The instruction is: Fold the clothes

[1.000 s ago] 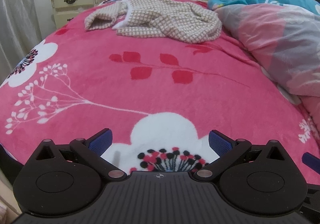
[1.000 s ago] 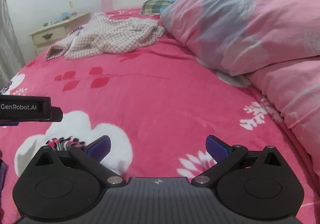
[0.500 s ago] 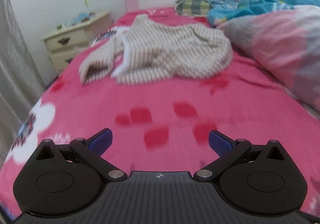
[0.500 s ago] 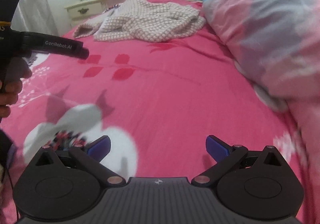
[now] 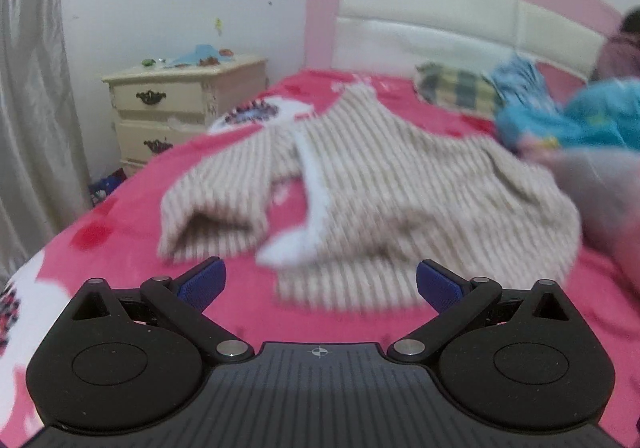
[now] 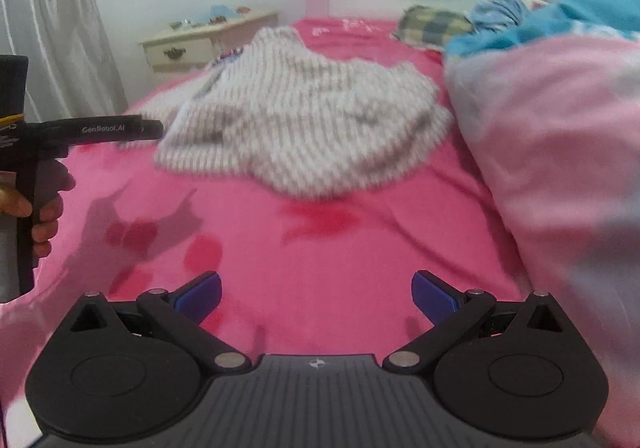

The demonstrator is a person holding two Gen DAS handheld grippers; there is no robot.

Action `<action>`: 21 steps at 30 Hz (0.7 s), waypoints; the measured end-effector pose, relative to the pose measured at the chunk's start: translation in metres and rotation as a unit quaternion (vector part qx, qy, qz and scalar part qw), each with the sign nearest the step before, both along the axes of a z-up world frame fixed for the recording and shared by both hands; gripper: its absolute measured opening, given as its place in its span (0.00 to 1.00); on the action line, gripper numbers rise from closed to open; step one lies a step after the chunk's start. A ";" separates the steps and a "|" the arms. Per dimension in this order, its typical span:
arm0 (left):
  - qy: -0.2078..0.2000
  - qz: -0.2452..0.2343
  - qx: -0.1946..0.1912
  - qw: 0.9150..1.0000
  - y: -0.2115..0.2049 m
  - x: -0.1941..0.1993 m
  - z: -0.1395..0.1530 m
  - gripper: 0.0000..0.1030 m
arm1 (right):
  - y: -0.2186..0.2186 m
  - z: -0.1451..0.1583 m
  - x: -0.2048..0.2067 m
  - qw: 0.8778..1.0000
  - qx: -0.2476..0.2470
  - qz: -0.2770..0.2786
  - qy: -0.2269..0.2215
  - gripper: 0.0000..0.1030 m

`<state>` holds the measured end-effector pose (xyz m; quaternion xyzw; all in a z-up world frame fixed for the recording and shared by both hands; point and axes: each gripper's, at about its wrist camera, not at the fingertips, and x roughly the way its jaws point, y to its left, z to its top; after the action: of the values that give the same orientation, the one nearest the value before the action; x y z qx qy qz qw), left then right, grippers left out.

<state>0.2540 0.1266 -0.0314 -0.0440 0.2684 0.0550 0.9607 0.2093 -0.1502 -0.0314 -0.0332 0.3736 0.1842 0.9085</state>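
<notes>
Bed surface, both wrist views, motion-blurred.

Bed (image 5: 132,224) covered by pink blanket with red leaf and white flower print. Beige-and-white checked garment (image 5: 380,191) lies crumpled on it, centre toward 12 o'clock. Plaid pillow (image 5: 456,91) at 1 o'clock by headboard (image 5: 432,19). Pink-grey quilt (image 6: 560,151) heaped at 3 o'clock, blue bedding (image 6: 576,19) behind it.

Motion blur smears the beige checked garment (image 5: 400,203) in both wrist views, so its weave reads as stripes and its folds cannot be traced. The pink quilt (image 6: 560,151) runs off the right edge of the right wrist view. The small items on the nightstand (image 5: 180,99) are too small to identify. A person's hand (image 6: 38,215) is cut off by the left edge.
</notes>
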 end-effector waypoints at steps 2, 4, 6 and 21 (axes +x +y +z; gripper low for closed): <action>0.001 0.001 -0.019 1.000 0.005 0.023 0.002 0.95 | 0.006 -0.003 0.030 1.000 0.010 -0.003 -0.004 1.00; 0.017 -0.010 -0.035 0.999 0.005 0.044 0.000 0.95 | 0.012 -0.006 0.058 1.000 0.017 -0.014 -0.006 1.00; 0.036 -0.023 -0.042 0.998 0.003 0.061 -0.004 0.94 | 0.019 -0.010 0.082 1.000 0.020 -0.020 -0.008 1.00; 0.079 -0.005 -0.048 0.996 -0.014 0.080 -0.042 0.63 | -0.021 -0.067 0.196 0.950 0.226 -0.182 0.118 1.00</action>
<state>0.3342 0.1129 -0.0738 -0.0838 0.3461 0.0405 0.9336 0.4056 -0.1707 -0.0982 0.2639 0.4260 0.0977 0.8598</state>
